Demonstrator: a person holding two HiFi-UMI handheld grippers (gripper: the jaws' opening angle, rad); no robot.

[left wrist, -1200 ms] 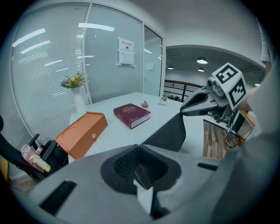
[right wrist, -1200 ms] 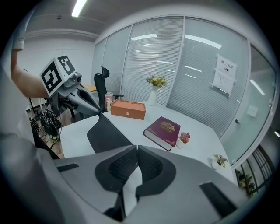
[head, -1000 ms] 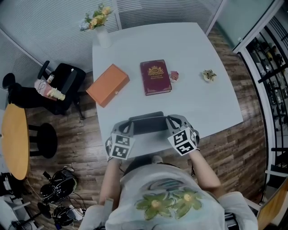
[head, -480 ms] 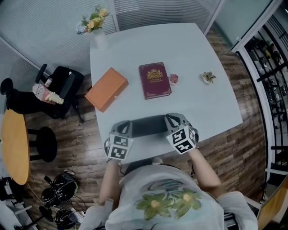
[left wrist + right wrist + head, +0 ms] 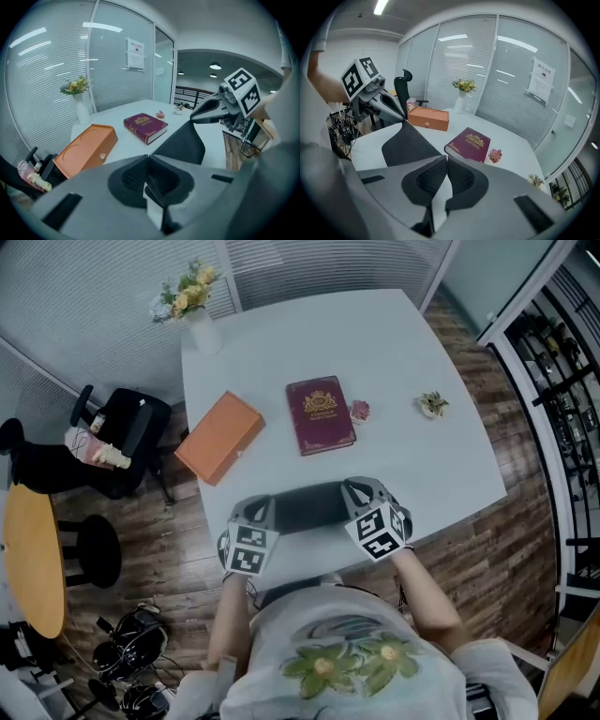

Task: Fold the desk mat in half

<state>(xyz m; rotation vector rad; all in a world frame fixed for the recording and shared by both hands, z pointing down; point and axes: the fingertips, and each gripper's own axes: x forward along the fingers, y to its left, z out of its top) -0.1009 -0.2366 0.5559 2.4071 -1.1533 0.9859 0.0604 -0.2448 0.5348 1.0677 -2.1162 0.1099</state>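
Observation:
The desk mat [image 5: 309, 504] lies on the white table [image 5: 450, 465] in front of me; its near edge is lifted and curled over, showing a dark underside. In the head view my left gripper [image 5: 262, 510] is shut on the mat's near left corner and my right gripper [image 5: 357, 491] on the near right corner. The left gripper view shows the left gripper [image 5: 149, 161] pinching a pale strip of mat, the dark mat [image 5: 183, 143] stretching to the right gripper [image 5: 206, 112]. The right gripper view mirrors this: right gripper [image 5: 445, 164], mat [image 5: 405, 143], left gripper [image 5: 389, 107].
Beyond the raised edge lie a maroon book [image 5: 321, 415] and an orange box [image 5: 220, 437]. A small pink item [image 5: 360, 412] and a small ornament [image 5: 432, 405] sit to the right. A vase of flowers [image 5: 192, 306] stands at the far left corner. A black chair [image 5: 131, 432] stands left of the table.
Both grippers have carried the lifted mat edge a little farther across the table towards the book. Their jaws have stayed shut on the corners.

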